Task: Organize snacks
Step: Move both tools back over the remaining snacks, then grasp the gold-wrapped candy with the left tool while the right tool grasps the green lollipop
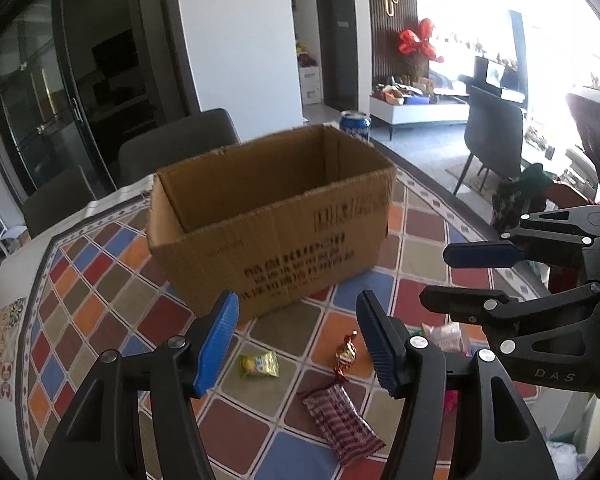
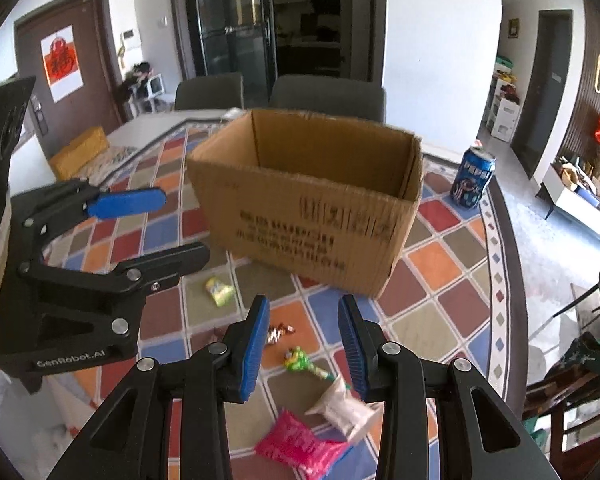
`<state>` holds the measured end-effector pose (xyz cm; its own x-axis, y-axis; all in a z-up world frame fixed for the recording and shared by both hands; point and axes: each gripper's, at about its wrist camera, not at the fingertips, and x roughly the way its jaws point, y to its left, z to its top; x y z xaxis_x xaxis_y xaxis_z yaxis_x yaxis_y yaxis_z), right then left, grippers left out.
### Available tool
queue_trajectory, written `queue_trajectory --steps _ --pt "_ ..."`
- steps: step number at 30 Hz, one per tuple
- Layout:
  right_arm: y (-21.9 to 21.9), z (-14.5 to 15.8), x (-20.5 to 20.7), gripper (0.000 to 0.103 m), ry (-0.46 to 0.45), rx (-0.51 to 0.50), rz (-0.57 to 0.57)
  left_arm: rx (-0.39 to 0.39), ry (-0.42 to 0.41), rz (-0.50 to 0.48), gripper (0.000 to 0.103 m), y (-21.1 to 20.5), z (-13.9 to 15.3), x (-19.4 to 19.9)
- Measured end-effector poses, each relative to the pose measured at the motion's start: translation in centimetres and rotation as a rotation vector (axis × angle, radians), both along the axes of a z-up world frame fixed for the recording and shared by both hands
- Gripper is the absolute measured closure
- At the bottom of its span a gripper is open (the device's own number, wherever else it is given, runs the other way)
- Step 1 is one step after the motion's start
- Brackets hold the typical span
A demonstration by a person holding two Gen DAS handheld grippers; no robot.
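The left gripper (image 1: 296, 344) and right gripper (image 2: 304, 344) both gape, holding nothing. The box (image 1: 268, 216) sits behind loose snacks. Only the right view shows the pink bag (image 2: 300, 444).

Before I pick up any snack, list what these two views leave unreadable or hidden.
- Box floor: hidden by its own front wall in both views.
- Print on the box: blurred in both views, unreadable.
- Pink packet: right wrist view, partly behind the right gripper and cut by the bottom edge.
- Striped packet: left wrist view, label too blurred.
- White packet: left wrist view, mostly behind the gripper arms.
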<state>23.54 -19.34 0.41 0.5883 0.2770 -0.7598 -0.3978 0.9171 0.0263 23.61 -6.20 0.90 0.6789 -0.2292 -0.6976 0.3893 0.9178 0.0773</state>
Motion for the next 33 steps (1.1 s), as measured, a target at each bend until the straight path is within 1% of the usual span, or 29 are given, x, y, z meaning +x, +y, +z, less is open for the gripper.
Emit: queue_trajectory --steps 7,11,17,21,22,27,28,33 --pt "0.1 -2.9 -0.2 0.066 0.081 -0.008 0.014 0.02 0.063 -0.061 0.043 -0.5 -2.8 -0.2" --pt "0.4 -4.8 -0.3 0.066 0.13 -0.025 0.025 0.064 0.104 -0.091 0.043 -0.9 -4.6 0.1" --pt "1.0 -7.4 0.0 0.066 0.203 -0.06 0.05 0.109 0.183 -0.137 0.043 -1.3 -7.4 0.8" --pt "1.2 -8.9 0.8 0.066 0.248 -0.076 0.069 0.106 0.221 -0.16 0.045 -1.5 -8.5 1.5" --pt "1.2 -9.2 0.9 0.066 0.254 -0.082 0.072 0.105 0.229 -0.161 0.047 -1.5 -8.9 1.8" --pt "1.0 -9.9 1.6 0.066 0.263 -0.082 0.081 0.1 0.268 -0.19 0.049 -2.0 -10.0 2.3" --pt "1.1 -10.0 1.8 0.066 0.262 -0.087 0.086 0.1 0.274 -0.196 0.051 -2.1 -10.3 2.4" --pt "1.2 -10.7 2.6 0.066 0.275 -0.098 0.111 0.097 0.298 -0.216 0.055 -2.5 -11.2 3.1"
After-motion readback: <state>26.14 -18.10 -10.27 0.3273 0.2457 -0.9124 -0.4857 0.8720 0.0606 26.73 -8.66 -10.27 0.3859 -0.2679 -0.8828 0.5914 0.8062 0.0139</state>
